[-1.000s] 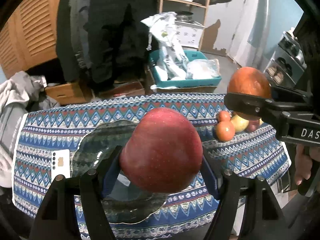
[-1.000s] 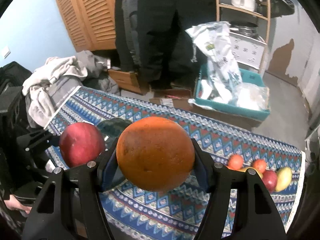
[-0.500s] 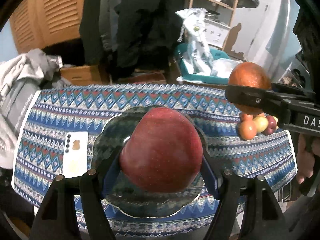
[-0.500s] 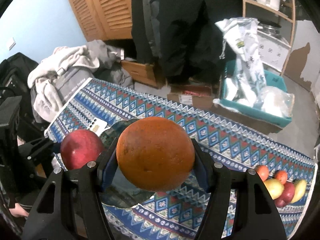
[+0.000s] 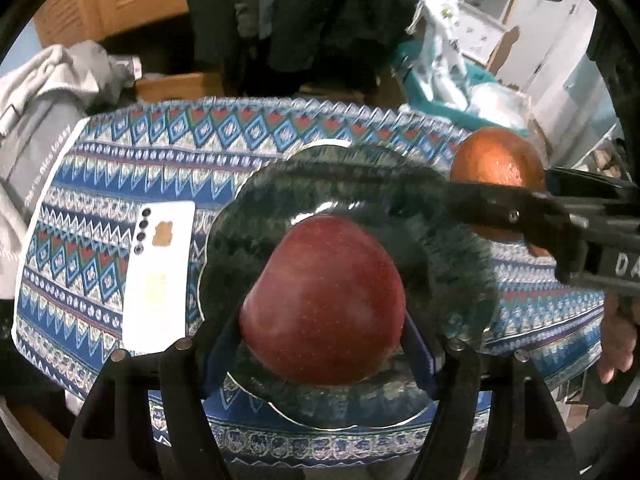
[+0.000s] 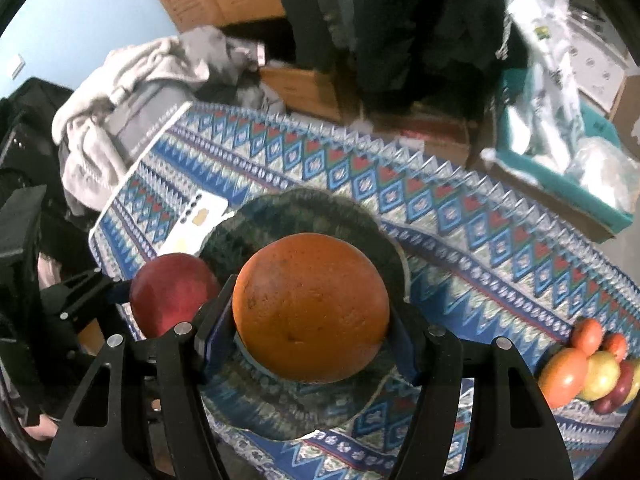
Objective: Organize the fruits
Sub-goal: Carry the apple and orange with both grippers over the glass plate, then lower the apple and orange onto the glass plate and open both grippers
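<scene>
My left gripper (image 5: 324,344) is shut on a red apple (image 5: 322,300) and holds it above a dark glass plate (image 5: 360,184) on the patterned tablecloth. My right gripper (image 6: 308,340) is shut on an orange (image 6: 310,306) and holds it above the same plate (image 6: 320,208). The orange also shows in the left wrist view (image 5: 498,160) at the plate's right rim. The apple shows in the right wrist view (image 6: 172,292) to the orange's left. A pile of several small fruits (image 6: 592,364) lies at the table's right end.
A white phone (image 5: 158,276) lies face down on the tablecloth (image 5: 120,168) left of the plate. Grey clothes (image 6: 132,80) hang off the table's left end. A teal bin with plastic bags (image 6: 560,152) stands on the floor behind the table.
Both grippers have moved forward and down over the plate with their fruits. The plate looks larger and fills the middle of both views. The orange has come closer to the plate's right rim.
</scene>
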